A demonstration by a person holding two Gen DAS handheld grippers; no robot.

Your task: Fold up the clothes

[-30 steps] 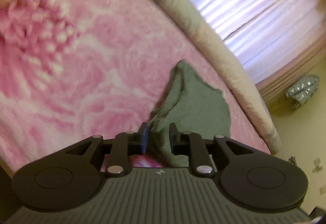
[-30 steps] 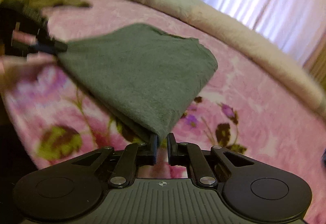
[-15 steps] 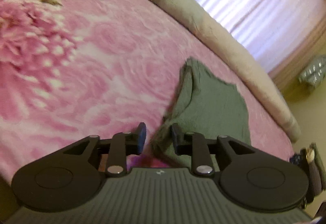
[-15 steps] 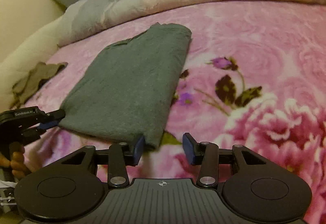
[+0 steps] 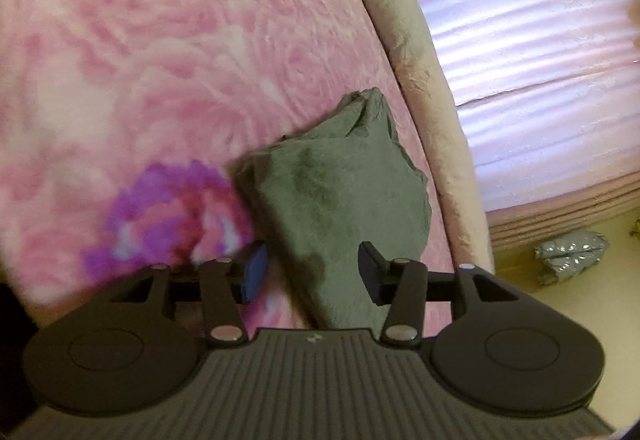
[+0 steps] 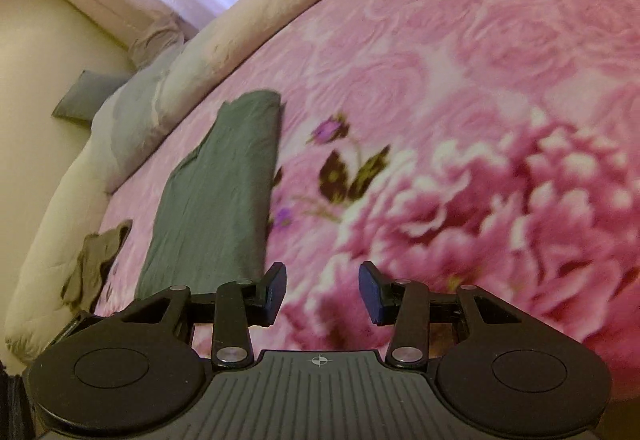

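My left hand-held gripper (image 5: 312,274), jaws just spreading, straddles the folded green garment (image 5: 340,208), unpinched, running toward the upper right; my right hand-held gripper (image 6: 322,294) gapes empty, garment at its left.

I see a matt grey cloth shirt (image 6: 216,196) on a plush, embossed pink blanket (image 6: 460,52), and my grippers' matt black plastic.

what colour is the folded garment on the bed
Grey-green; the folded garment shows best in the right wrist view, lying on the pink floral blanket.
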